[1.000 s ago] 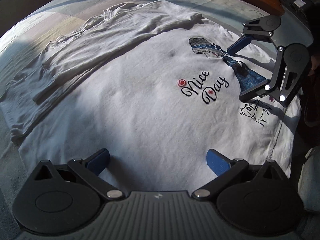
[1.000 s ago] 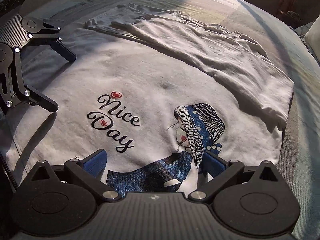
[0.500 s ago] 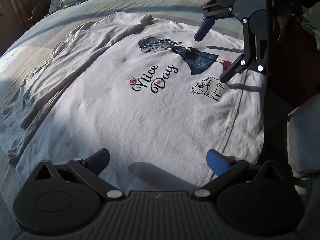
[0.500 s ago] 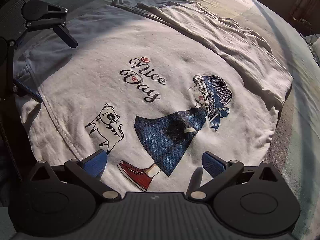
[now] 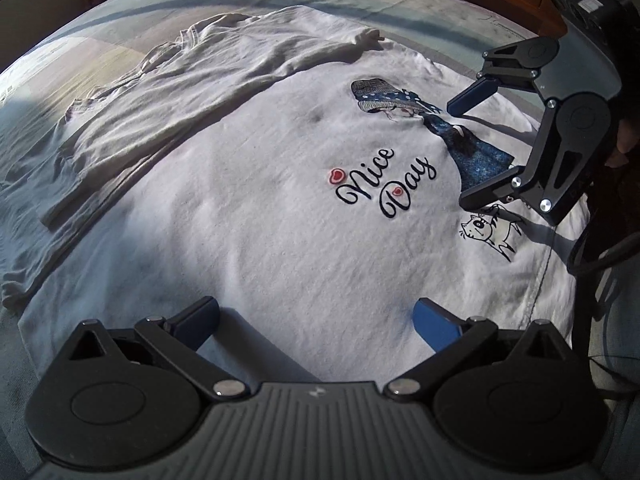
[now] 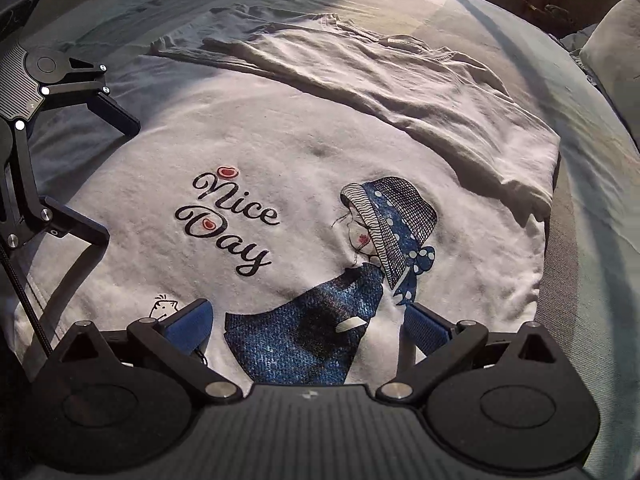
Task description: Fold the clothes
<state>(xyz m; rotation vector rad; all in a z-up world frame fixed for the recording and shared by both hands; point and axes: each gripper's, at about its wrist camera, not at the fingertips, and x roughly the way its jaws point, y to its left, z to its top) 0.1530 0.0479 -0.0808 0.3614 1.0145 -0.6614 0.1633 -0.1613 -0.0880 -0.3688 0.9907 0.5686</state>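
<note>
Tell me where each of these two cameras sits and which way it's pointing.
Left wrist view: sits behind the left tool, looking forward over the white shirt on the bed; its own open fingers show at the bottom, the right tool at the right edge.
Right wrist view: sits behind the right tool, looking over the shirt's girl print; the left tool shows at the left edge.
Shared: both see the "Nice Day" lettering, the folded-over side and each other's tool.
</note>
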